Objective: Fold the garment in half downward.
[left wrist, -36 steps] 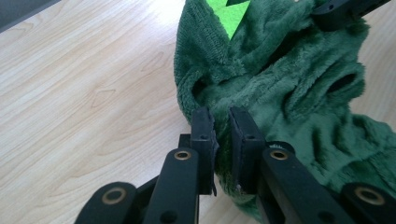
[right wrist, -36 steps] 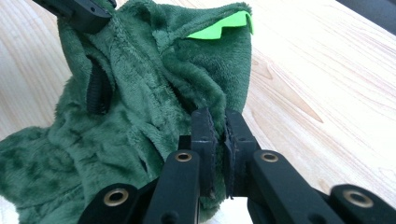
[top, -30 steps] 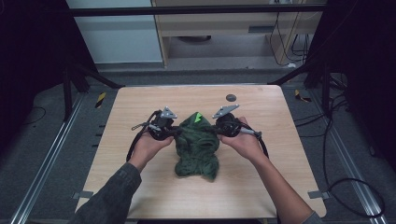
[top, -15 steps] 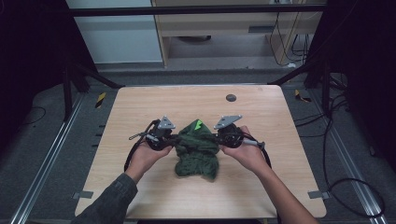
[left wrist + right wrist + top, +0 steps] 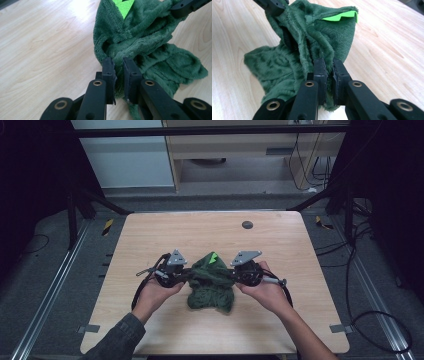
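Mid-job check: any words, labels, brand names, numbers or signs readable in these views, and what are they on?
None can be read.
Bright green patch on the green fleece cloth: plain, no lettering.
Left gripper and right gripper, both shut on the cloth: black jaws with no markings.
Yellow-and-black striped markers on the floor: hazard stripes, no words.
Wooden table: no print on it.
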### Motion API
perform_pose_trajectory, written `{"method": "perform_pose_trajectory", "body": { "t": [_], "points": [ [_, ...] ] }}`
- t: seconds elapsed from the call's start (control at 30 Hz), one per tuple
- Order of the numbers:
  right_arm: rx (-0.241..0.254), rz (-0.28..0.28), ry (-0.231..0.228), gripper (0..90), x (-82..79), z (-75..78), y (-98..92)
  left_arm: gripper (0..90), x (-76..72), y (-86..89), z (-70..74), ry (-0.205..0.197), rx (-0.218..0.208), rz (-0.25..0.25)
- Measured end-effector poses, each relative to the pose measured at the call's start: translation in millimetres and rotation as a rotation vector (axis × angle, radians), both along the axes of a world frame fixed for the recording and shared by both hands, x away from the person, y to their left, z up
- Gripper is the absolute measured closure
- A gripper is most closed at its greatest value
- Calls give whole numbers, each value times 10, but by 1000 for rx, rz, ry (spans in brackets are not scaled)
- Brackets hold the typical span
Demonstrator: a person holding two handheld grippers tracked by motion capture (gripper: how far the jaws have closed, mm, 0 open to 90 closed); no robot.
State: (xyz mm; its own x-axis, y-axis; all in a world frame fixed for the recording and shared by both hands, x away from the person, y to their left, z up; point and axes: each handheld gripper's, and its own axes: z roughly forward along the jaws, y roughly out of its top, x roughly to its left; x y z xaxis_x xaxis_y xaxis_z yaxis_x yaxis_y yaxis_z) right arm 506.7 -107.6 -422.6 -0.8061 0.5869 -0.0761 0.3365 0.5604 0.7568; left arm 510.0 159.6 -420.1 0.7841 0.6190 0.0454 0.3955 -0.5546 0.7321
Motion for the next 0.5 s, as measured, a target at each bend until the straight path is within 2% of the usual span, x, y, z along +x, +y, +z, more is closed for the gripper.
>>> {"method": "perform_pose_trajectory", "body": {
  "t": [0.5],
  "points": [
    [-6,29,8,816,-214,-92,16,804,-189,37,-113,8,-12,-17]
  ]
}}
